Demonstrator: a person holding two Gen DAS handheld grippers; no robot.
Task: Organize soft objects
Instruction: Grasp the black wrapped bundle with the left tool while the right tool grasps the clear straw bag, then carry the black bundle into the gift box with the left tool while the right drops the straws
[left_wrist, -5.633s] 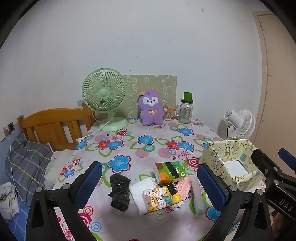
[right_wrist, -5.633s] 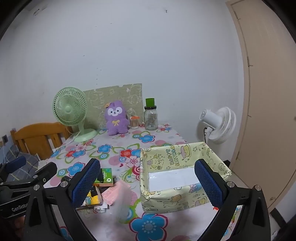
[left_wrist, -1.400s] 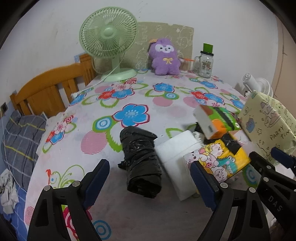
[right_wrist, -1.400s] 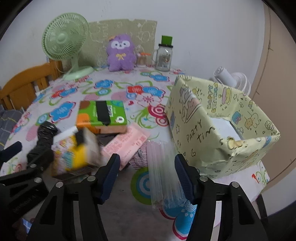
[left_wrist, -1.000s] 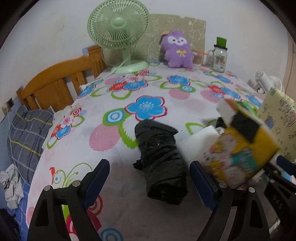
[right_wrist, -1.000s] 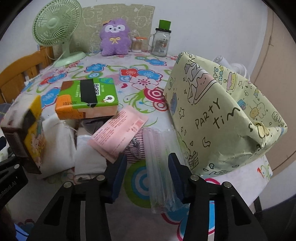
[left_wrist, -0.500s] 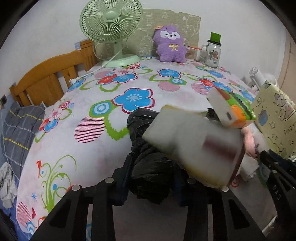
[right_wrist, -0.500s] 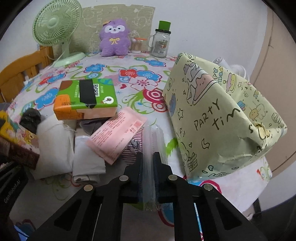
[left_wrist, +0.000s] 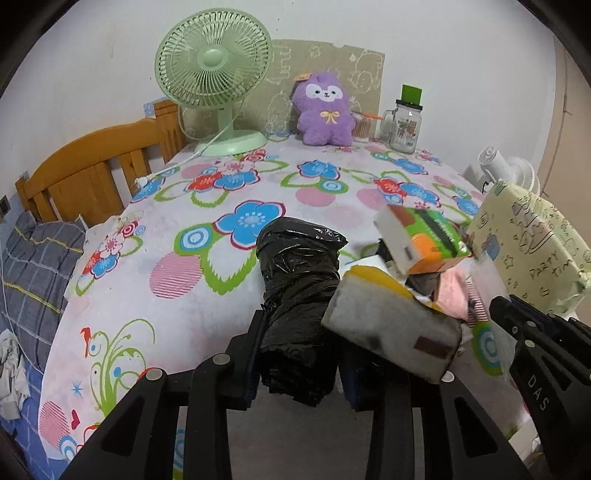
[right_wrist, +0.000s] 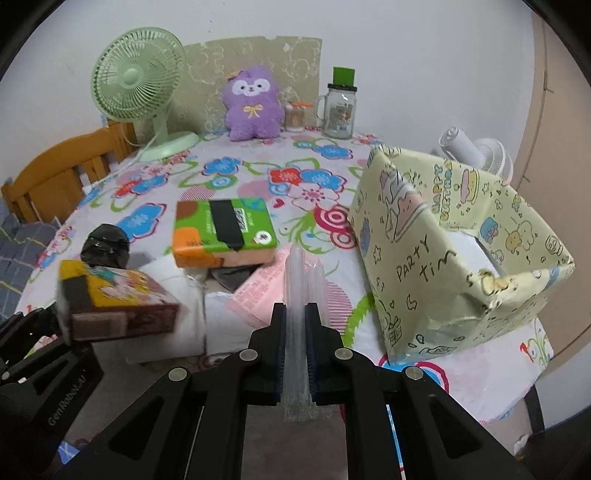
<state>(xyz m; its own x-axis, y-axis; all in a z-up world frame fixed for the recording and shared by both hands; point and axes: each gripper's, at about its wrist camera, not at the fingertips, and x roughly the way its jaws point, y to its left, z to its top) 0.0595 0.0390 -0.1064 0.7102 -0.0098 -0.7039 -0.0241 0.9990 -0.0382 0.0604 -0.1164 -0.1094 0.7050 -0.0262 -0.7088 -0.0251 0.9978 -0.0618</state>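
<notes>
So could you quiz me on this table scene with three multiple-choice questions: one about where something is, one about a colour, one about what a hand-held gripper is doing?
1. Where does the purple plush toy sit?
A. Inside the yellow box
B. At the far edge by the wall
C. On the chair

2. What colour is the desk fan next to it?
A. Green
B. Red
C. Black

3. What is the right hand-held gripper doing?
A. Hanging open
B. Shut on a clear plastic packet
C. Shut on the jar

Answers: 1 B, it stands against the wall between fan and glass jar. 2 A, cage and base are pale green. 3 B, the packet is pinched between both pads.
</notes>
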